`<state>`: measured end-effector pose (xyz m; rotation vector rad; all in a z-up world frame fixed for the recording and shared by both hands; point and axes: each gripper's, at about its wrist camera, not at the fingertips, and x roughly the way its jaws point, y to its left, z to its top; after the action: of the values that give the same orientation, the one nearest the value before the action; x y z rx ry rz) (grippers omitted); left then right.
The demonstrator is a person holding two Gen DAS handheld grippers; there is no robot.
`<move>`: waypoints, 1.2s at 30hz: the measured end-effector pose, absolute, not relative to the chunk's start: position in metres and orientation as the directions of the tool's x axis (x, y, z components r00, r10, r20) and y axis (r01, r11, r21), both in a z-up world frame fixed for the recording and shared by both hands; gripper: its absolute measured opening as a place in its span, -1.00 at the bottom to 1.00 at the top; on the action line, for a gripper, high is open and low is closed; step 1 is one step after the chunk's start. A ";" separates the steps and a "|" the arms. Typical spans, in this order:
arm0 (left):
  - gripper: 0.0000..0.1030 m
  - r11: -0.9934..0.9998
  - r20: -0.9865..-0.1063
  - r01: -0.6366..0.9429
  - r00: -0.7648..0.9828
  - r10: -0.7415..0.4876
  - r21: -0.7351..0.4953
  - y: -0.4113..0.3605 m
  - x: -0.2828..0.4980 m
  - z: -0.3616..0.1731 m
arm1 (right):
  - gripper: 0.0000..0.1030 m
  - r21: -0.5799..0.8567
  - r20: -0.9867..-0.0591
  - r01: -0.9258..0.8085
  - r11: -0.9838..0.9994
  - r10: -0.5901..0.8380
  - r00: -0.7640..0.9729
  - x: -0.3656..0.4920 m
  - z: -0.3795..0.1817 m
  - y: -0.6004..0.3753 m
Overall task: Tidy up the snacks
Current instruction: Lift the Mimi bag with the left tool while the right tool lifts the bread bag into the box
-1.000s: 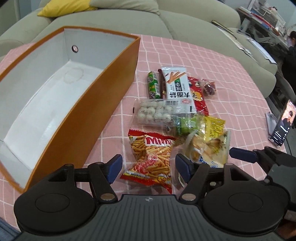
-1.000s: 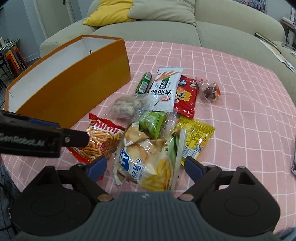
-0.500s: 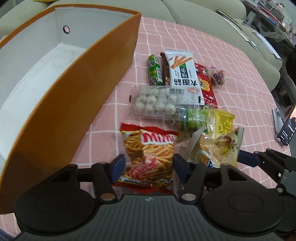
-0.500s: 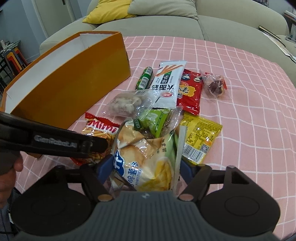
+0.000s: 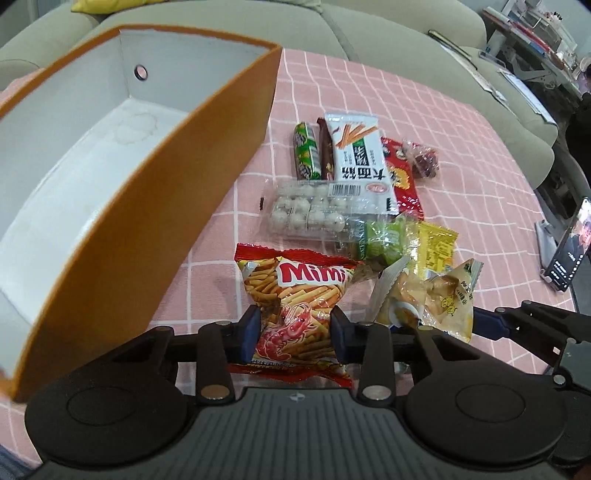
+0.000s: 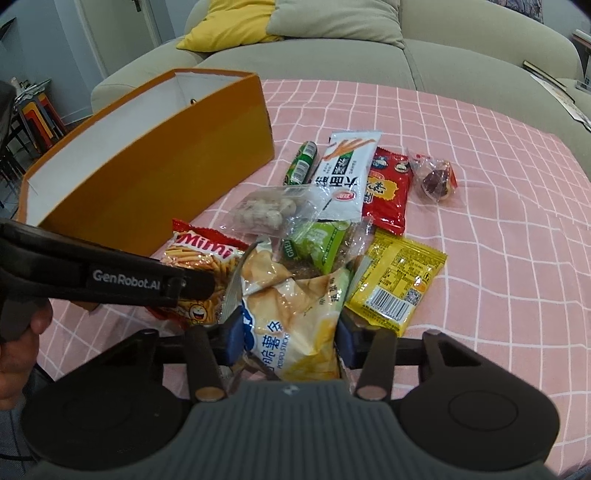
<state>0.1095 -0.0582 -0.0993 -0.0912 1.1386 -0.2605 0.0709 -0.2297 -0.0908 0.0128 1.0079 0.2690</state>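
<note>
Red and shiny, the Mimi snack bag [image 5: 295, 314] sits between the blue fingers [image 5: 251, 334] of my left gripper [image 5: 295, 334]. The fingers press on both sides of the bag, so I am holding it. My right gripper [image 6: 290, 338] is squeezing the pale potato stick bag [image 6: 291, 306] the same way, with a blue finger on each side.

Both bags are at the near edge of the snack pile, side by side and touching (the Mimi bag is on the left). Behind them I see a clear pack of white balls [image 5: 306, 212], a green packet [image 6: 317, 245] and a yellow packet [image 6: 397, 280]. Further back lie a green roll [image 5: 306, 151], a thin brown bar [image 5: 327, 149], a white packet with stick pictures [image 5: 360, 151], a red packet [image 6: 388, 192] and a small clear bag with dark red bits [image 6: 436, 181].

All of this lies on the tabletop, which has a pink checked cloth [image 6: 498, 229]. The orange box [image 5: 177, 206] stands to the left of the pile. It is white inside, and I can see nothing in it. A grey sofa [image 6: 443, 62] with a yellow cushion [image 6: 229, 26] is behind the tabletop. A phone [image 5: 570, 254] stands at the far right.
</note>
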 end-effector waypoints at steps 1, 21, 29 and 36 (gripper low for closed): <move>-0.16 0.967 -0.883 0.158 0.400 -0.247 -0.199 -0.057 0.107 -0.095 | -0.10 0.134 -0.830 -0.219 0.967 0.230 0.508 0.069 -0.088 -0.230; -0.16 0.987 -0.779 0.118 0.606 -0.159 -0.110 0.008 0.080 0.019 | -0.12 0.159 -0.666 -0.372 0.914 0.378 0.644 0.068 0.016 -0.193; -0.16 0.994 -0.822 0.111 0.568 -0.050 0.016 0.049 0.121 0.027 | -0.12 0.127 -0.641 -0.518 0.846 0.468 0.608 0.118 0.044 -0.138; -0.16 0.980 -0.891 0.162 0.453 0.030 0.115 0.072 0.159 0.001 | -0.12 0.060 -0.723 -0.630 0.774 0.469 0.507 0.166 0.034 -0.074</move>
<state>0.1585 0.0720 0.0007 0.1937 1.0993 -0.0822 0.1662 -0.0737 0.0344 -0.2221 0.7981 0.6691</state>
